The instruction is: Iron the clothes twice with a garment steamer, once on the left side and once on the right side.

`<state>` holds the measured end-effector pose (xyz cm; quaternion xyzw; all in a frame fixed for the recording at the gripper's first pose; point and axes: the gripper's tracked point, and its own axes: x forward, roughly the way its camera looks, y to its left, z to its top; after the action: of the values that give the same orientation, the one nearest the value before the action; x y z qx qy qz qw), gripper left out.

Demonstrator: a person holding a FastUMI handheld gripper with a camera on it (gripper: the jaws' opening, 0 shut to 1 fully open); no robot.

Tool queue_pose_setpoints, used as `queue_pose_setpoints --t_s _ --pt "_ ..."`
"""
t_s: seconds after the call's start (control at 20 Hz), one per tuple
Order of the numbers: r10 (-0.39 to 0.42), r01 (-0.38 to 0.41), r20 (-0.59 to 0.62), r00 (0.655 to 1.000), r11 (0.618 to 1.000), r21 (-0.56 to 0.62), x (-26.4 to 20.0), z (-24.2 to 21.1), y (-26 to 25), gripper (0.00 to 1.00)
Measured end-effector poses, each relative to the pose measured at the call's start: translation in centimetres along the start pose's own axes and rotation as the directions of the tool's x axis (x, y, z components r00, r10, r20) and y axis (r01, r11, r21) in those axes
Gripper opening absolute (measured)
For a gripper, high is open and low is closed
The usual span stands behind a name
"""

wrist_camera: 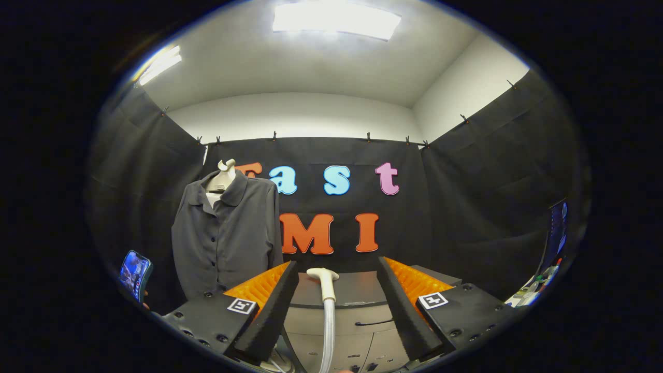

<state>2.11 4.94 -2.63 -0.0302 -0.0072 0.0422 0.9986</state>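
Note:
A dark grey button-up shirt hangs on a pale mannequin torso, beyond my left finger and off to the left. The garment steamer head, cream-coloured with a pale hose running down from it, stands upright between my fingers, slightly left of the middle. My gripper is open, with wide gaps on both sides of the steamer head, so neither finger touches it.
A grey cabinet with a dark top stands just behind the steamer. A hand holds a phone at the far left. A screen and some clutter sit at the far right.

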Motion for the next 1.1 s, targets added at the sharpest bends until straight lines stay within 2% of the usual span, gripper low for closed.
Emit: queue_pose_setpoints --t_s 0.25,0.35,0.45,0.55,0.75,0.85,0.95,1.1 --pt "0.032 -0.031 -0.013 0.999 0.999 0.009 2.0 -0.3 1.4 0.98" --pt "0.076 -0.076 -0.006 0.997 0.997 0.006 4.3 0.4 2.8 0.98" --pt "0.15 -0.149 -0.014 0.989 0.989 0.018 7.9 0.2 4.4 0.98" --pt "0.199 -0.196 -0.068 0.978 0.979 0.049 12.7 -1.8 5.4 0.97" --pt "0.202 -0.178 -0.25 0.947 0.977 0.115 23.0 -9.0 5.5 0.98" --pt "0.163 -0.114 -0.366 0.916 0.982 0.152 27.2 -13.3 4.6 0.98" --pt "0.163 -0.076 -0.455 0.875 0.976 0.204 30.5 -17.0 4.2 0.98" --pt "0.195 -0.079 -0.585 0.787 0.973 0.218 33.3 -23.1 4.4 0.98"
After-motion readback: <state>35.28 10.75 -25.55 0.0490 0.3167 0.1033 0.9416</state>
